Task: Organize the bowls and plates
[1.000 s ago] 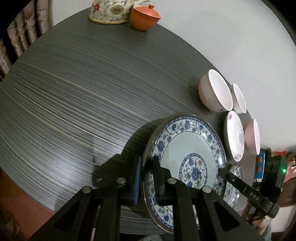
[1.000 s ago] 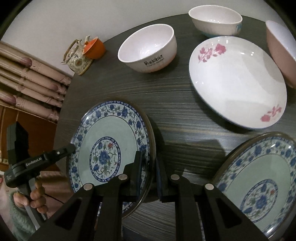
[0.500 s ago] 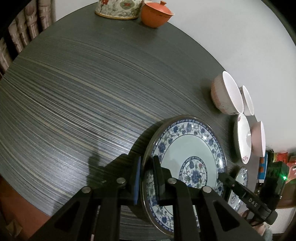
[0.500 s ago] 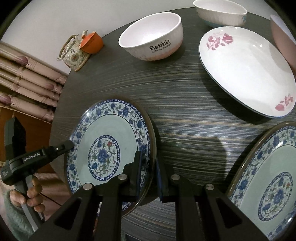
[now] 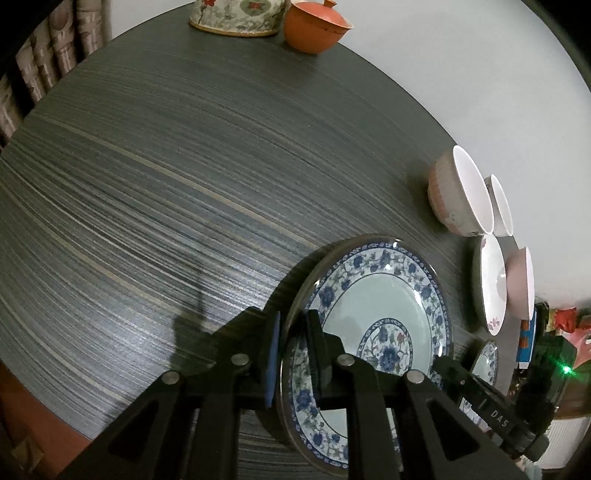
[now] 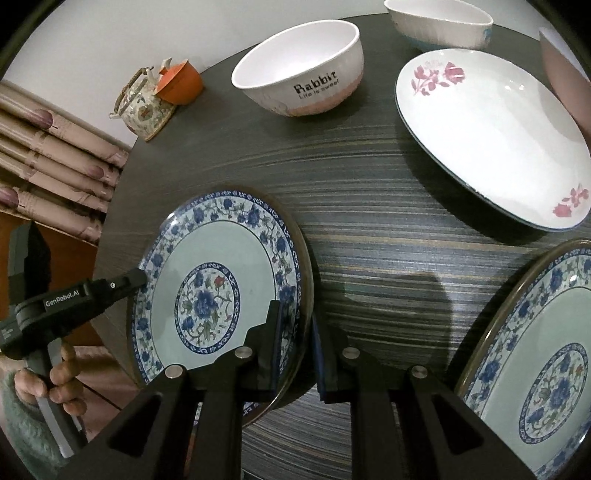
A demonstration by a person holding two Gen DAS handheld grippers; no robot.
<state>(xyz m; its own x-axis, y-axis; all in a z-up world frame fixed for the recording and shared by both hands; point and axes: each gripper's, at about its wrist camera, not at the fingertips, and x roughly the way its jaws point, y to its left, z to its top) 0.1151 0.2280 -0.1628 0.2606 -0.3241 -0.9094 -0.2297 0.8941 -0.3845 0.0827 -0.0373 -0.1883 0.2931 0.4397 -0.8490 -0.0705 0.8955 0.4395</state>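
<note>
My left gripper [image 5: 291,354] is clamped on the near rim of the blue plate [image 5: 376,317], 1 pad under the rim and 1 on the decorated face. My right gripper [image 6: 295,350] is clamped on the opposite rim of the same plate [image 6: 218,291], 1 finger [image 6: 267,347] on the face and the other against the underside. The plate sits between my 2 sets of jaws, low over the table [image 5: 147,184]; whether it touches the wood I cannot tell. In the right wrist view the left gripper [image 6: 138,278] reaches the plate's far edge, with a hand [image 6: 55,384] in a fuzzy sleeve on its handle. Right of my right jaws lies a 2nd blue plate [image 6: 535,362], flat on the table [image 6: 369,206] and well apart from the held one. Ahead of those jaws stands the Rabbit bowl [image 6: 299,70], with the rose plate [image 6: 491,136] to its right, a white bowl [image 6: 439,24] beyond, and a pink bowl [image 6: 565,70] at the far right edge. Ahead and left are a teapot [image 6: 142,103] and an orange cup [image 6: 181,83], touching or nearly so.
</note>
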